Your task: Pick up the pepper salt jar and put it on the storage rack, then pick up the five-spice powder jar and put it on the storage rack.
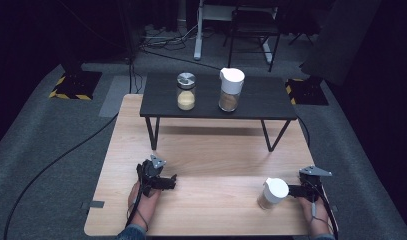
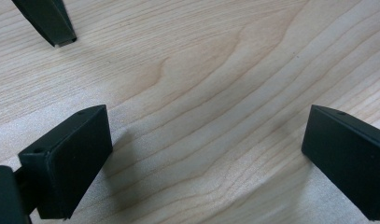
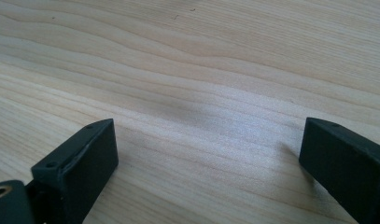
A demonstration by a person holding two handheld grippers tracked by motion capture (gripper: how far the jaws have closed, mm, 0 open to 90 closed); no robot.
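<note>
A small jar with a white lid stands on the light wooden table near its front right corner. My right gripper lies just to the right of it, held by a hand. In the right gripper view my right gripper is open, jaws wide apart over bare wood. My left gripper rests on the table at the front left. It too is open, with nothing between its jaws.
A low black stand spans the back of the table; one of its legs is near the left gripper. On it stand a jar with a metal lid and a taller white-lidded jar. Cables and chairs lie on the floor beyond.
</note>
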